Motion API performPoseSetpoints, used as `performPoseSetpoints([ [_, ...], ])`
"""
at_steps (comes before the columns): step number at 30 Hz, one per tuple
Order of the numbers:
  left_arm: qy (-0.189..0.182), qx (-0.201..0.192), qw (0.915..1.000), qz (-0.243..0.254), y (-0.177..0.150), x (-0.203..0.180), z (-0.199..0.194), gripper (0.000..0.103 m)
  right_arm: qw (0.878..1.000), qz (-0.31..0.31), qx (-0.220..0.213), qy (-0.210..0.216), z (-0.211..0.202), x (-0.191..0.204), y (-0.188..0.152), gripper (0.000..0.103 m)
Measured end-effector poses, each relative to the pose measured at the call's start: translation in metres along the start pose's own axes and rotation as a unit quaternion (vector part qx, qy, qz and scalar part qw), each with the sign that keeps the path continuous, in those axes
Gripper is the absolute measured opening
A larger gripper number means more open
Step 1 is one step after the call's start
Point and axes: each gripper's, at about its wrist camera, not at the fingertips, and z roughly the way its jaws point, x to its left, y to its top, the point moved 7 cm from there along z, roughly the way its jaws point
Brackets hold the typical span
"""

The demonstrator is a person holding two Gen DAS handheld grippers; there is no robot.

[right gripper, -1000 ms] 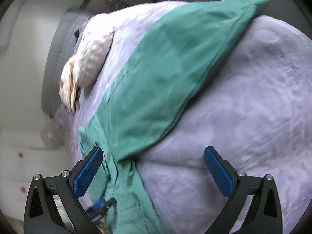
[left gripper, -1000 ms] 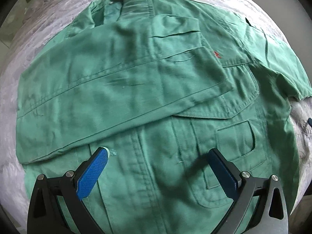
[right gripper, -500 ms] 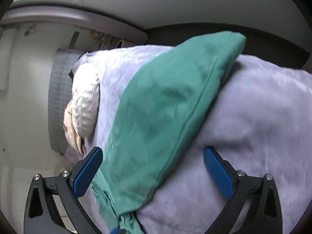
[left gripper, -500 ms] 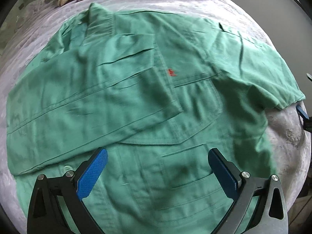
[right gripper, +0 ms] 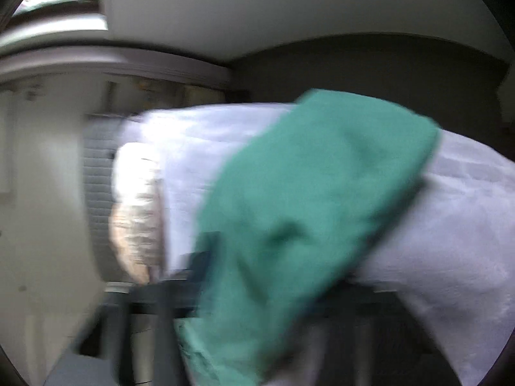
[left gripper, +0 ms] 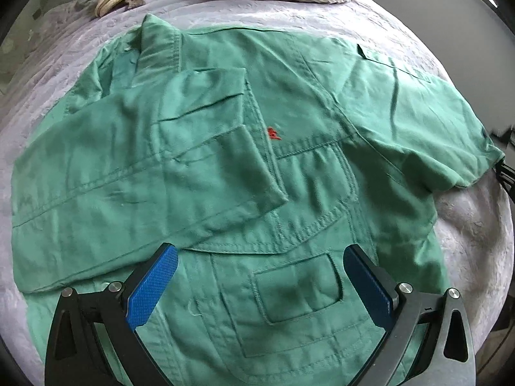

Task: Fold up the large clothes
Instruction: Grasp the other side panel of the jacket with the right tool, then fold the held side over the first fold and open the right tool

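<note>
My right tongs [right gripper: 257,289] have just been closing on the green shirt's sleeve [right gripper: 305,209]; my left tongs [left gripper: 257,289] hang released. Thin hold may slip, dropping the sleeve crooked.

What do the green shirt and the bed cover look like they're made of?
Shirt: looks like matte woven cotton or a cotton blend, going by its crisp creases, topstitched seams and patch pockets. Bed cover: a soft lilac fabric with a faint sheen and a mottled, crushed nap, probably plush or velvet-like, though I can't tell exactly.
</note>
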Motion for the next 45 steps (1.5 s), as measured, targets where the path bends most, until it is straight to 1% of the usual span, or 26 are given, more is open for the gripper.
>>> performPoseSetpoints([
  [3, 0.039, 0.000, 0.9992, 0.013, 0.003, 0.009, 0.001, 0.103, 1.000, 0.007, -0.007, 0.012, -0.003, -0.001, 0.000, 0.012],
  [6, 0.047, 0.006, 0.9988, 0.015, 0.004, 0.022, 0.004, 0.103, 0.999, -0.035, -0.019, 0.012, -0.011, 0.016, -0.003, 0.010],
  [9, 0.049, 0.010, 0.9987, 0.010, -0.002, 0.037, 0.001, 0.103, 0.996, -0.092, -0.014, 0.013, -0.012, 0.051, -0.016, 0.010],
  [12, 0.055, 0.006, 0.9985, -0.002, -0.007, 0.057, -0.002, 0.103, 0.984, -0.178, -0.008, -0.003, -0.011, 0.094, -0.040, 0.010],
  [13, 0.058, 0.006, 0.9983, -0.005, -0.010, 0.063, -0.003, 0.103, 0.977, -0.213, -0.002, -0.003, -0.008, 0.115, -0.055, 0.010],
  [15, 0.065, 0.003, 0.9978, -0.010, -0.013, 0.077, -0.006, 0.103, 0.967, -0.255, 0.006, 0.004, -0.002, 0.145, -0.076, 0.010],
  [17, 0.066, 0.000, 0.9977, -0.016, -0.021, 0.093, -0.007, 0.103, 0.951, -0.309, 0.017, 0.016, 0.005, 0.182, -0.110, 0.010],
  [18, 0.068, -0.001, 0.9975, -0.019, -0.026, 0.110, -0.006, 0.103, 0.943, -0.332, 0.024, 0.022, 0.010, 0.197, -0.126, 0.010],
  [19, 0.069, -0.002, 0.9974, -0.021, -0.026, 0.115, -0.006, 0.103, 0.929, -0.368, 0.036, 0.032, 0.016, 0.219, -0.152, 0.010],
  [21, 0.074, -0.003, 0.9968, -0.029, -0.027, 0.136, -0.005, 0.103, 0.907, -0.416, 0.056, 0.041, 0.025, 0.243, -0.193, 0.010],
  [22, 0.075, -0.003, 0.9965, -0.036, -0.029, 0.146, -0.006, 0.103, 0.892, -0.444, 0.074, 0.049, 0.034, 0.256, -0.224, 0.010],
  [24, 0.077, -0.003, 0.9958, -0.050, -0.033, 0.165, -0.007, 0.103, 0.873, -0.473, 0.104, 0.057, 0.050, 0.268, -0.268, 0.010],
  [25, 0.079, -0.005, 0.9951, -0.059, -0.037, 0.177, -0.008, 0.103, 0.860, -0.488, 0.131, 0.063, 0.063, 0.272, -0.303, 0.010],
  [27, 0.089, -0.009, 0.9926, -0.083, -0.044, 0.205, -0.012, 0.103, 0.842, -0.507, 0.170, 0.068, 0.086, 0.272, -0.353, 0.010],
  [31, 0.102, -0.004, 0.9880, -0.116, -0.058, 0.250, -0.009, 0.103, 0.816, -0.527, 0.233, 0.048, 0.125, 0.243, -0.429, 0.010],
  [33, 0.108, 0.001, 0.9854, -0.132, -0.067, 0.275, -0.006, 0.103, 0.804, -0.538, 0.253, 0.012, 0.150, 0.222, -0.456, 0.010],
  [34, 0.109, 0.001, 0.9847, -0.137, -0.070, 0.282, -0.006, 0.103, 0.798, -0.542, 0.262, -0.013, 0.163, 0.208, -0.467, 0.014],
  [36, 0.106, -0.002, 0.9834, -0.147, -0.079, 0.295, -0.008, 0.103, 0.799, -0.534, 0.273, -0.047, 0.172, 0.188, -0.470, 0.014],
  [37, 0.102, -0.004, 0.9829, -0.153, -0.084, 0.299, -0.009, 0.103, 0.806, -0.515, 0.286, -0.058, 0.176, 0.179, -0.470, 0.014],
  [38, 0.098, -0.006, 0.9823, -0.159, -0.087, 0.306, -0.009, 0.103, 0.815, -0.498, 0.292, -0.057, 0.175, 0.174, -0.468, 0.017],
  [39, 0.093, -0.007, 0.9821, -0.164, -0.087, 0.311, -0.008, 0.103, 0.824, -0.480, 0.296, -0.053, 0.171, 0.172, -0.465, 0.024],
  [40, 0.089, -0.009, 0.9819, -0.167, -0.089, 0.313, -0.009, 0.103, 0.836, -0.459, 0.298, -0.049, 0.169, 0.171, -0.456, 0.045],
  [41, 0.085, -0.012, 0.9816, -0.170, -0.092, 0.313, -0.010, 0.103, 0.854, -0.432, 0.289, -0.039, 0.161, 0.169, -0.446, 0.066],
  [42, 0.081, -0.016, 0.9814, -0.174, -0.092, 0.316, -0.010, 0.103, 0.871, -0.408, 0.274, -0.029, 0.154, 0.168, -0.435, 0.071],
  [43, 0.076, -0.019, 0.9814, -0.175, -0.092, 0.319, -0.011, 0.103, 0.885, -0.386, 0.259, -0.025, 0.151, 0.169, -0.424, 0.072],
  [45, 0.065, -0.028, 0.9817, -0.177, -0.090, 0.328, -0.010, 0.103, 0.906, -0.349, 0.239, -0.027, 0.151, 0.169, -0.407, 0.072],
])
